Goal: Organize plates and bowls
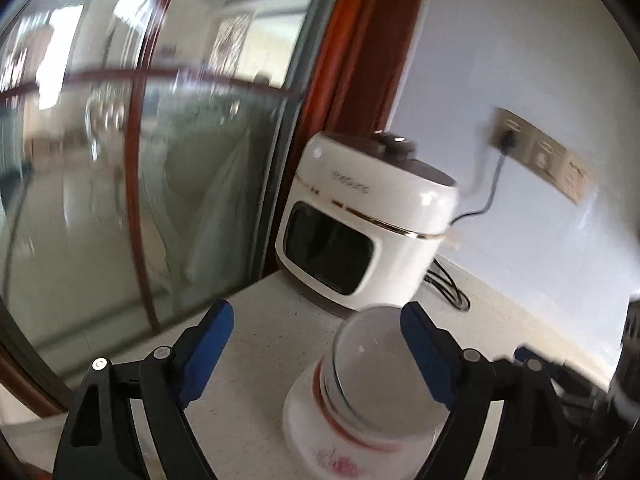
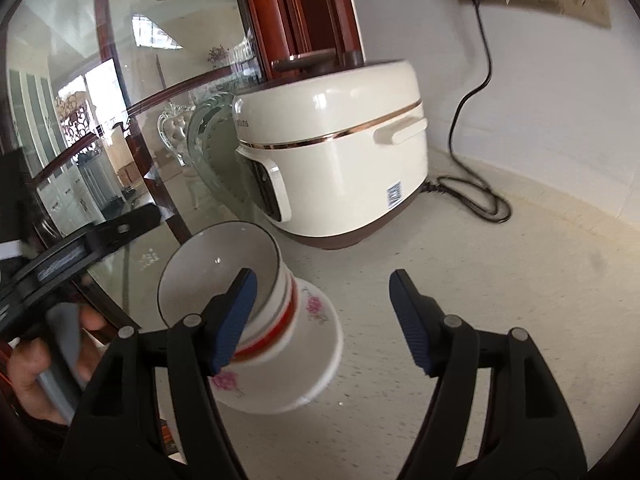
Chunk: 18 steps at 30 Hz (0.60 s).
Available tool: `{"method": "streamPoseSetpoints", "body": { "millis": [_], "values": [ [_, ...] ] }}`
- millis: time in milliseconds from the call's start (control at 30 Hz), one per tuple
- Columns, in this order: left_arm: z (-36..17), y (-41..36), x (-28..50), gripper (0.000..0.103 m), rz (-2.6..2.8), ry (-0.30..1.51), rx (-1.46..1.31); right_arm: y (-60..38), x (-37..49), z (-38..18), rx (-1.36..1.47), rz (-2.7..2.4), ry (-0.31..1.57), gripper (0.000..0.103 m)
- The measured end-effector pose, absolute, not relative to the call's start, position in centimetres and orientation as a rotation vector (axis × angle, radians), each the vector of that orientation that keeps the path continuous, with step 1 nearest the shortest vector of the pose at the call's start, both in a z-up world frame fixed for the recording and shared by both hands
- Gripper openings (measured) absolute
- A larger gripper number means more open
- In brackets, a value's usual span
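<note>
My left wrist view is smeared with motion blur: the lettering on the cooker [image 1: 360, 216] is unreadable and the stacked bowls [image 1: 368, 384] lose their edges. The flowered plate [image 1: 320, 440] under them runs off the bottom edge. In the right view, a hand [image 2: 36, 376] is half cut off at the left.

Left gripper [image 1: 316, 356]: blue pads spread wide, gripping nothing. Stacked bowls [image 1: 368, 376] on flowered plate [image 1: 320, 448], just beside the right pad. White cooker [image 1: 360, 220] behind, on pale countertop [image 1: 260, 320]. Glass panel [image 1: 120, 160] at left. View blurred.
</note>
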<state>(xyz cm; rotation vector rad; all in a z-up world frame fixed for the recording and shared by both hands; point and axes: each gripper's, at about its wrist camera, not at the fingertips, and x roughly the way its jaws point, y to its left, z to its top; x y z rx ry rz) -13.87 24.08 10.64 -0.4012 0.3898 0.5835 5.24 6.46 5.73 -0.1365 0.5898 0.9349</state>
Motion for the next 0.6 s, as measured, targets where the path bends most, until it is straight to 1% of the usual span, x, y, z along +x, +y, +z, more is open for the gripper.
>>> {"method": "streamPoseSetpoints", "body": {
  "millis": [33,133,200,267,333,433,600],
  "values": [
    [10.8,23.2,-14.3,0.087,0.586,0.388,-0.378,6.0,5.0,5.7,-0.141,0.932,0.579,0.076],
    [11.1,20.6,-15.9,0.087,0.607,0.369,-0.323,4.4,4.4,5.7,-0.147,0.922,0.557,0.078],
    [11.0,19.5,-16.7,0.091,0.612,0.351,-0.322,3.5,4.1,5.7,-0.143,0.919,0.55,0.078],
    [10.7,18.1,-17.3,0.101,0.619,0.348,-0.29,2.3,3.6,5.7,-0.136,0.914,0.537,0.079],
    [10.3,16.4,-17.9,0.103,0.646,0.333,-0.221,1.5,3.2,5.6,-0.138,0.911,0.528,0.083],
    [9.6,14.2,-18.4,0.103,0.685,0.346,-0.156,0.3,2.6,5.3,-0.158,0.903,0.514,0.084],
    [7.3,12.8,-18.9,0.103,0.699,0.37,-0.225,-1.5,1.8,4.2,-0.157,0.894,0.49,0.086]
  ]
}}
